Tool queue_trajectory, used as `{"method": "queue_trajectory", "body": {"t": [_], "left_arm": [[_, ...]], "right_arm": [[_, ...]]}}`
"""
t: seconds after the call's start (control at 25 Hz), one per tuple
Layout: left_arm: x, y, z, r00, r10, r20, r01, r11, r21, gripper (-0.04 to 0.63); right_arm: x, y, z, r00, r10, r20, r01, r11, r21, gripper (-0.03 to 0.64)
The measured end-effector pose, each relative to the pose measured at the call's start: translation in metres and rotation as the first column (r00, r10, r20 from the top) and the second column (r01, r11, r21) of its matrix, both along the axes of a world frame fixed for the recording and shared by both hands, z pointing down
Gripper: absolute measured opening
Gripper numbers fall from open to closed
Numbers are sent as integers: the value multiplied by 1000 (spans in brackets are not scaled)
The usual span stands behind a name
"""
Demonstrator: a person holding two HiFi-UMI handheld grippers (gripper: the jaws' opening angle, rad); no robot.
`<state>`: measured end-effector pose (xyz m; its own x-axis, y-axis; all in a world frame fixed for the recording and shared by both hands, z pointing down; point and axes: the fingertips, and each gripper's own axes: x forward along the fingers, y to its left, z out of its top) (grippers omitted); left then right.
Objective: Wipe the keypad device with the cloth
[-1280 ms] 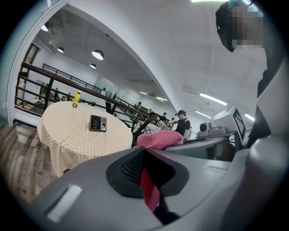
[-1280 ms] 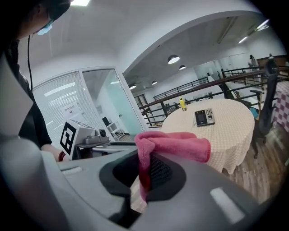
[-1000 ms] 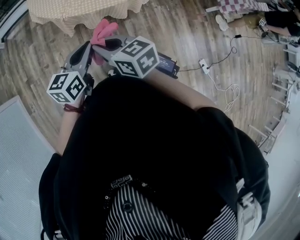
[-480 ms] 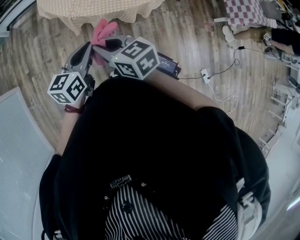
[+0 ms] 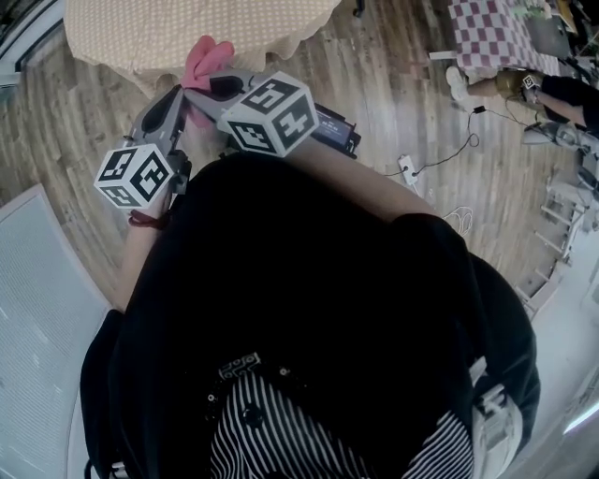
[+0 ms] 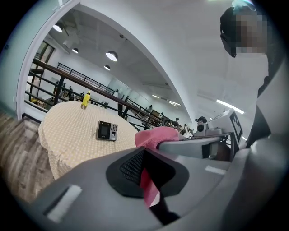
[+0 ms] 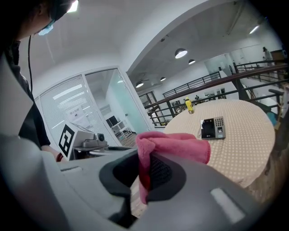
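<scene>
The person is closing in on the round table (image 5: 187,28). Its checked tablecloth fills more of the top of the head view than it did a second ago, and the wooden floor has slid back underneath. The two tools haven't shifted against the body in that time. The left gripper (image 6: 145,171) is clamped on a hanging fold of the pink cloth (image 5: 207,58), and the right gripper (image 7: 143,173) is closed on the same cloth from the other side. That leaves the cloth bunched between the two tips and carried in the air at chest height, short of the table's near edge. The keypad device (image 7: 212,128) lies flat on the tablecloth, about the middle of the top, keys facing up, with nothing touching it. A small yellow bottle (image 6: 84,100) stands well behind it, close to the table's far edge. From where I stand this is only the walk-up. No wiping has begun, and the cloth is still well apart from the device. Once the person is at the edge, my guess is that the cloth must come down over the near edge and reach the middle of the top. With both tools pinching one cloth, one of them may have to let go to hold the device steady, since a light unit like that could slide on the fabric.
</scene>
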<state>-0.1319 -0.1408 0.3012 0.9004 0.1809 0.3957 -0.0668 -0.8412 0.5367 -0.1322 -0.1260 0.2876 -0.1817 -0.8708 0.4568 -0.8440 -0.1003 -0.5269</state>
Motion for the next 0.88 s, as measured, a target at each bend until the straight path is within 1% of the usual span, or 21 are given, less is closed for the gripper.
{"method": "queue_trajectory", "body": {"t": [0.16, 0.32, 0.48, 0.52, 0.68, 0.8, 0.88], "left_arm": [[-39, -10, 9, 998, -56, 0, 56, 998, 10, 0], [-62, -2, -6, 995, -101, -9, 102, 993, 54, 0], [-75, 10, -10, 990, -142, -2, 142, 989, 48, 0], [-76, 15, -11, 990, -138, 2, 138, 989, 53, 0], [-85, 42, -16, 997, -82, 16, 80, 993, 81, 0], [-90, 34, -18, 997, -73, 17, 72, 995, 72, 0], [-88, 30, -14, 998, -54, 26, 52, 996, 78, 0]], "right_arm": [[-38, -10, 9, 999, -53, 4, 53, 999, 14, 29], [-58, -4, -7, 994, -107, 8, 106, 992, 62, 29], [-71, 7, -11, 991, -135, 6, 134, 987, 87, 29], [-70, 11, -13, 991, -132, 13, 130, 987, 94, 29], [-71, 26, -25, 995, -102, 18, 98, 986, 137, 29], [-80, 23, -26, 995, -97, 15, 94, 985, 143, 29], [-80, 16, -23, 995, -93, 23, 89, 986, 139, 29]]}}
